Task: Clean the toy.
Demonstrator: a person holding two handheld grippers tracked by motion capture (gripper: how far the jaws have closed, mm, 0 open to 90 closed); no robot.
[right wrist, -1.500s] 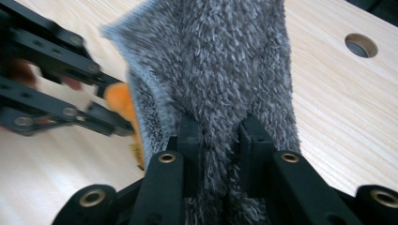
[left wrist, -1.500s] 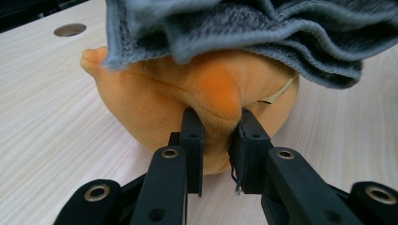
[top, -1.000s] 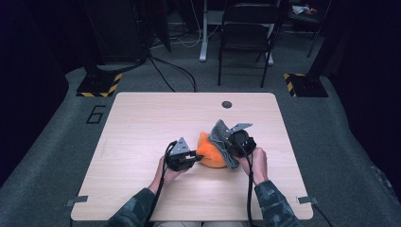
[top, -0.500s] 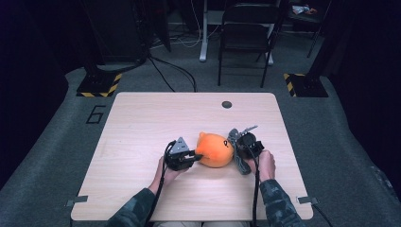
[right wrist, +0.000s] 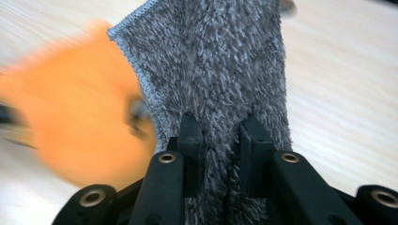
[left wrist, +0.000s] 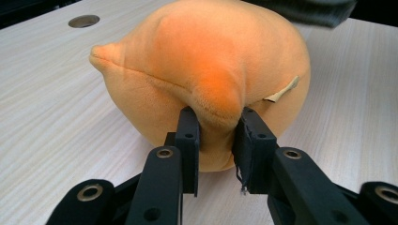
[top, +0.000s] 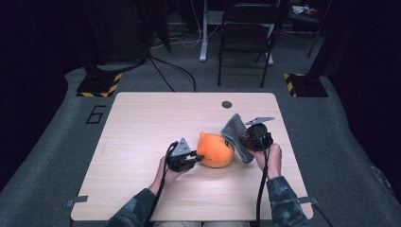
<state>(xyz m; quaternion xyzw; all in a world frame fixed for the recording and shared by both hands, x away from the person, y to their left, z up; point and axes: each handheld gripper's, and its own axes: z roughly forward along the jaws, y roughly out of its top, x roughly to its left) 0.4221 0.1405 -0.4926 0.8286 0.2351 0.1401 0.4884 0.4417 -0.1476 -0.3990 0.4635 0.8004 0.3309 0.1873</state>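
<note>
A single digit, a dark "6" [top: 96,114], is marked on the grey floor [top: 56,156] just beside the far left corner of the counter [top: 156,118]. Nothing else can be read: the small pale tag [left wrist: 281,91] on the orange plush toy [left wrist: 206,70] shows no legible print.

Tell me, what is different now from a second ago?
The right gripper has pulled the grey cloth off the orange plush toy, toward the table's right side, and lifted it; the cloth covered the toy's top before and now hangs beside it. The left gripper still pinches the toy's seam, and the toy has stayed in place on the table.
</note>
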